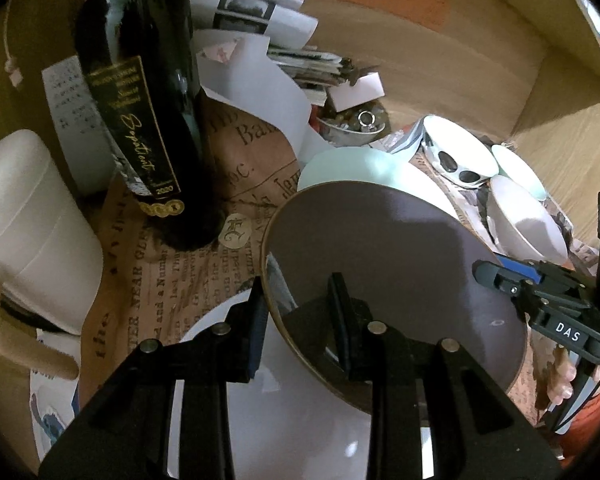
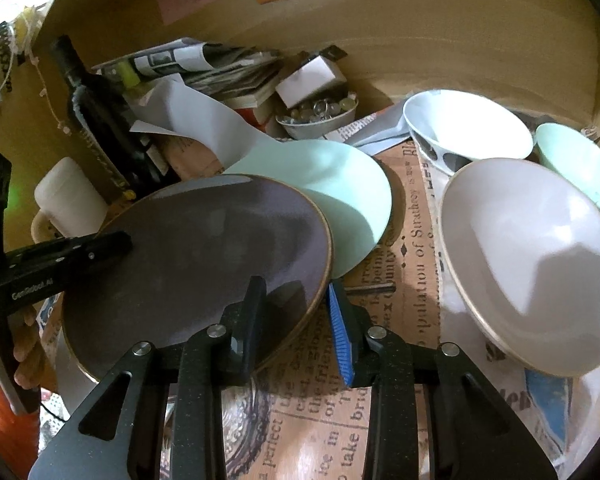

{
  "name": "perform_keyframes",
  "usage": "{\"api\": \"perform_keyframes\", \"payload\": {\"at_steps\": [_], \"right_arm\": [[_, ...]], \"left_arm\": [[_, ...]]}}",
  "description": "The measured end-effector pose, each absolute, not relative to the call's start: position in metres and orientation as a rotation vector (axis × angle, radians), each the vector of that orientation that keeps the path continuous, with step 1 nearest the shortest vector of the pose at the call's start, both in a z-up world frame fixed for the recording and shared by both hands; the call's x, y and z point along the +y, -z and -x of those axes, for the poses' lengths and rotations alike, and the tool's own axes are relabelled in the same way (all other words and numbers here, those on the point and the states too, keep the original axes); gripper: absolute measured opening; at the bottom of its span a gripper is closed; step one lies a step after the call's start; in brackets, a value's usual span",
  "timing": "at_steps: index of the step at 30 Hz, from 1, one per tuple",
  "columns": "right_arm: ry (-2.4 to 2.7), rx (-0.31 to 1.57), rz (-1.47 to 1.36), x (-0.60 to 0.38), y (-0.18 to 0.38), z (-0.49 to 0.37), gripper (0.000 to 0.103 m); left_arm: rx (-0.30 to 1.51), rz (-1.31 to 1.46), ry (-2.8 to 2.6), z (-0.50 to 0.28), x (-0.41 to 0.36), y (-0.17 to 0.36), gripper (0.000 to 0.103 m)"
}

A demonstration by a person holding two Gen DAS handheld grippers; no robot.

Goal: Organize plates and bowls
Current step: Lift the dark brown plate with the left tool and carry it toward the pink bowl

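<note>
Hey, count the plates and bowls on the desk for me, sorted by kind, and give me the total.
Plates: 3, the dark plate held by both grippers, the mint plate, the white plate under it.
Empty bowls: 3, the spotted bowl, the mint bowl, the pale bowl.
Bowl of trinkets: 1.
Total: 7.

Cluttered home shelf: wine bottle (image 1: 140,92), papers (image 2: 204,64).

The grey plate (image 1: 396,248) hides most of the mint plate (image 1: 352,168) and white plate (image 1: 300,420).
</note>
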State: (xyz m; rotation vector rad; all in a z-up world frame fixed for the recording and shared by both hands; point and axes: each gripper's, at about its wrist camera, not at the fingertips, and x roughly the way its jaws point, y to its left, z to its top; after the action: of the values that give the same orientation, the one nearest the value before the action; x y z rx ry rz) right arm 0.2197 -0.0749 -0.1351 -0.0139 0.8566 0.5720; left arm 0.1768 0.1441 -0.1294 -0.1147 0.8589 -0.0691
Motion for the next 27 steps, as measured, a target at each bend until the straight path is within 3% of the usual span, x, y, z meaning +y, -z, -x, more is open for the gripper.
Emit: {"api": "perform_keyframes", "payload": {"at_steps": [27], "right_arm": [[-0.58,0.719,0.003,-0.138,0.101,-0.152,0.028]], "left_arm": [[0.737,0.109,0.081,-0.095,0.082,0.091,0.03]]}}
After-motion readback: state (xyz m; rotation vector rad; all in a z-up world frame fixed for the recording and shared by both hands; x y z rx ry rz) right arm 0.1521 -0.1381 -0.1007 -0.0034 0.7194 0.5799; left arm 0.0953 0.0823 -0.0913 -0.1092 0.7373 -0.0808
